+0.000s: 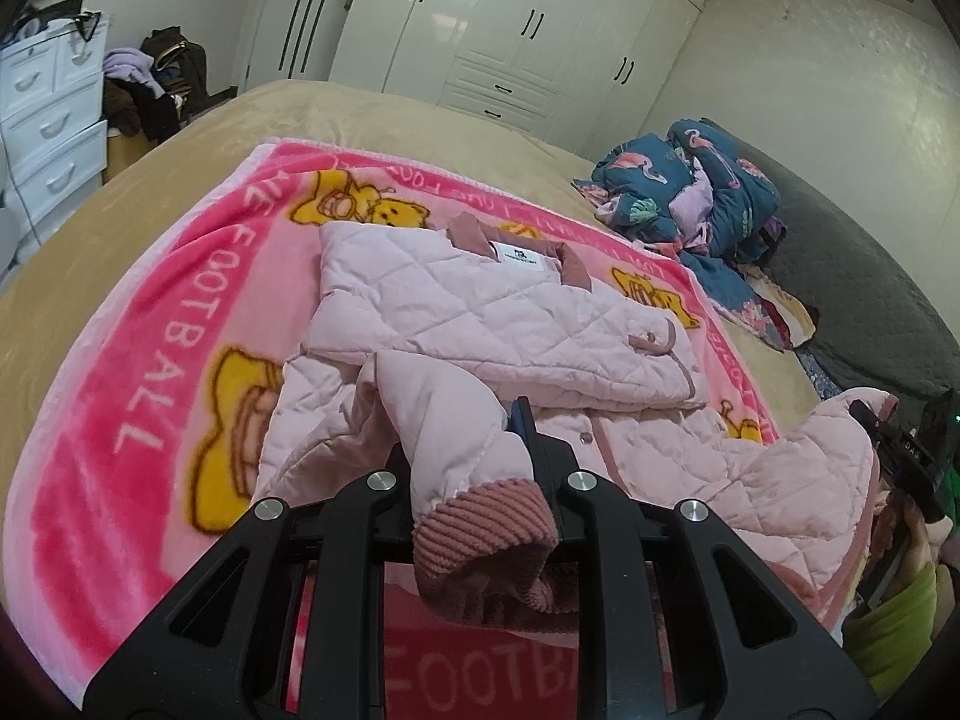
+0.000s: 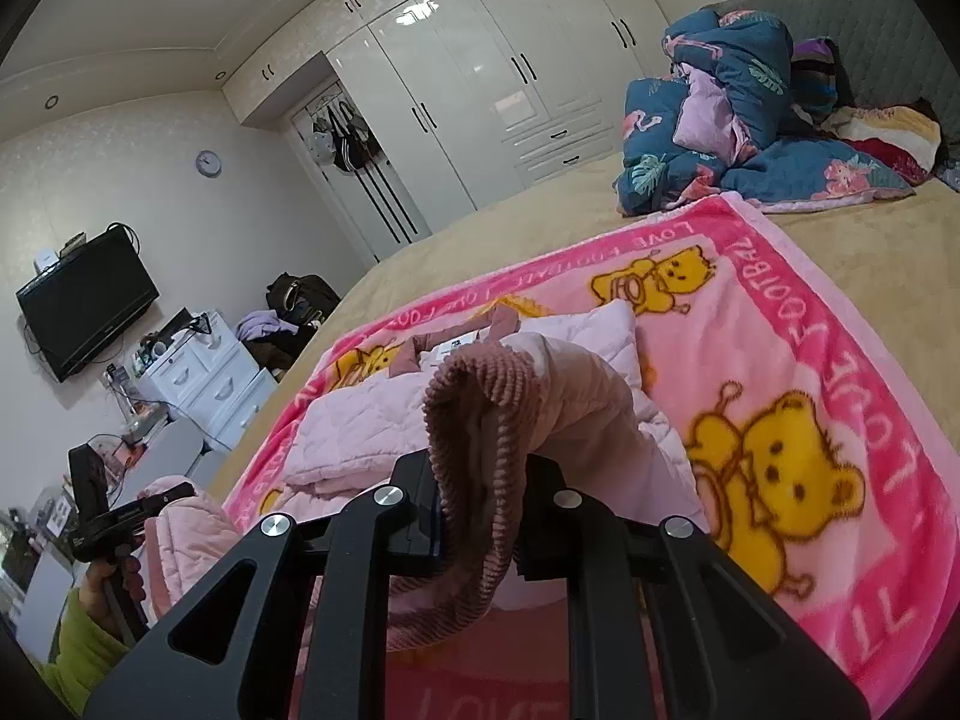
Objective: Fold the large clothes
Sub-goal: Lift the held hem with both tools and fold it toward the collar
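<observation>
Pink quilted jacket (image 1: 480, 312) is half folded on the pink bear blanket (image 1: 150, 360), on the bed (image 1: 180, 138). Left gripper (image 1: 474, 456) and right gripper (image 2: 480, 480) each clamp 1 ribbed sleeve cuff. Tan bedding lies bare around the blanket edges; blue duvet (image 2: 750, 120) heaped near the headboard.

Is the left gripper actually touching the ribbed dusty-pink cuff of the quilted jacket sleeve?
Touching. The left wrist view shows the left gripper closed on the sleeve just above the ribbed dusty-pink cuff, cuff wedged between its fingers.

Jacket (image 1: 480, 324) lies on blanket (image 1: 150, 324), on bed (image 1: 360, 114). Bedding heap (image 1: 690, 192) at two o'clock; wardrobe (image 1: 510, 18) at twelve.
</observation>
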